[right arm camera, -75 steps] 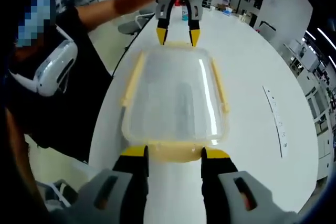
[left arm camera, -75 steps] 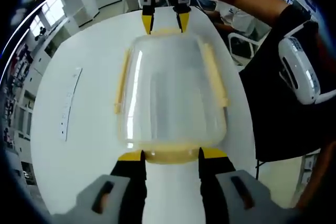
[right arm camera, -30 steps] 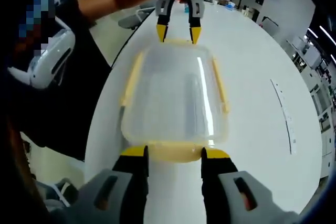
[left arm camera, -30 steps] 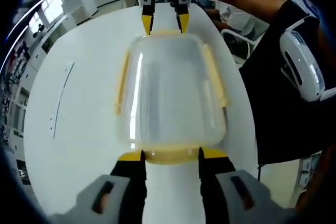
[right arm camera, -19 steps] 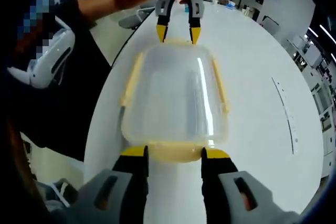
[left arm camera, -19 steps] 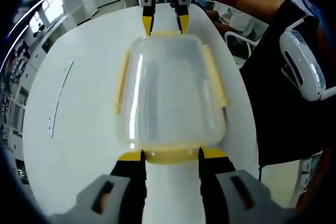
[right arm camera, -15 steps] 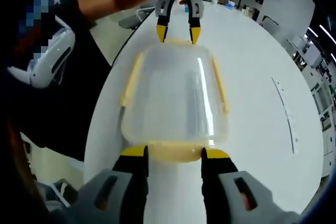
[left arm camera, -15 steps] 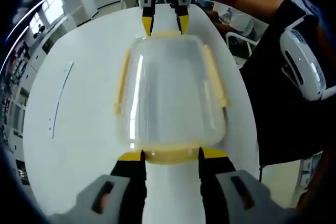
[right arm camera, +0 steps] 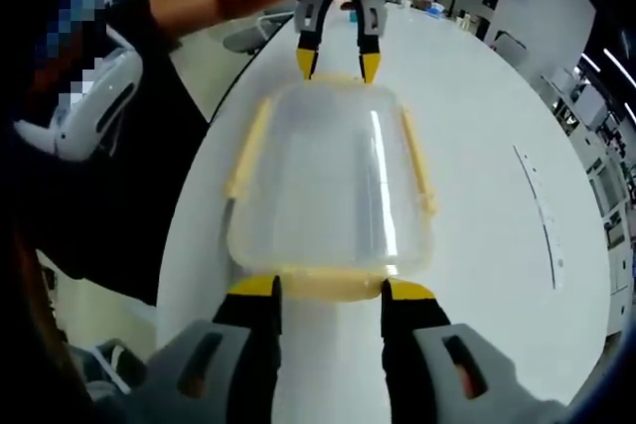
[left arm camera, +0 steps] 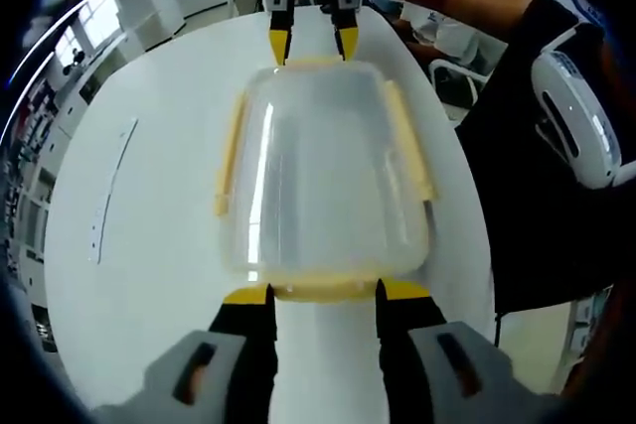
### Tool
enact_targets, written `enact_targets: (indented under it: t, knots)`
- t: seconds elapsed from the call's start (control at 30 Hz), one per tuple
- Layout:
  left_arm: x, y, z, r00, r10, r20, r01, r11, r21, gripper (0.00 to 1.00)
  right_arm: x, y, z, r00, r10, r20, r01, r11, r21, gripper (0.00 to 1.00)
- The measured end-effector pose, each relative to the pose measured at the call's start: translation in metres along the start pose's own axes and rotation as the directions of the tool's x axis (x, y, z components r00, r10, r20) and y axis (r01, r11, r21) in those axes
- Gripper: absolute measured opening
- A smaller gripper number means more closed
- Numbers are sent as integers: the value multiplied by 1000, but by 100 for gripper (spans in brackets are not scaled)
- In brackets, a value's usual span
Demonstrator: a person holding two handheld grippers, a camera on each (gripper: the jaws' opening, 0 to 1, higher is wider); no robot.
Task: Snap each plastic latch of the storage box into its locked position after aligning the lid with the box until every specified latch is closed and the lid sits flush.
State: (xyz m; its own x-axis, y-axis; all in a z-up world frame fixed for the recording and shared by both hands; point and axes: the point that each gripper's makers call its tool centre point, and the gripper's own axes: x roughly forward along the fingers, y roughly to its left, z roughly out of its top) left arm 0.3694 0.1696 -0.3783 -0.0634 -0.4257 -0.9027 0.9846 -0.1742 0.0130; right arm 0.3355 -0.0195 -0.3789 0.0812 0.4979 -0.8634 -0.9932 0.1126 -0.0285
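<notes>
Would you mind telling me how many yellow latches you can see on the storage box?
4: one at the left tongs, one at the right tongs, and one along each long side of the box. None appears hidden.

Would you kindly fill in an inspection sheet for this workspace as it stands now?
Surface: white table, round-edged.
Job's things: clear storage box with lid on; yellow latches along both long sides and at both short ends.
Clutter: a long white strip lies on the table beside the box.
Grippers: left gripper open, its jaws either side of the near end latch; right gripper open at the opposite end latch.
Cables: nothing seen.
Surroundings: person in dark clothing beside the table; white device on the person's front; lab room behind.
</notes>
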Motion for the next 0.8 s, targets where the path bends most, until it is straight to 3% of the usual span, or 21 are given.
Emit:
enact_targets:
  t: [0.47, 0.8]
  knots:
    - [-4, 0, -3, 999, -2, 34, 3, 1000, -8, 36, 3, 0, -1, 999, 28, 24, -28, 999, 18, 35]
    - [-4, 1, -2, 984, 15, 180, -9, 999, -33, 36, 4, -1, -2, 997, 35, 70, -37, 999, 27, 35]
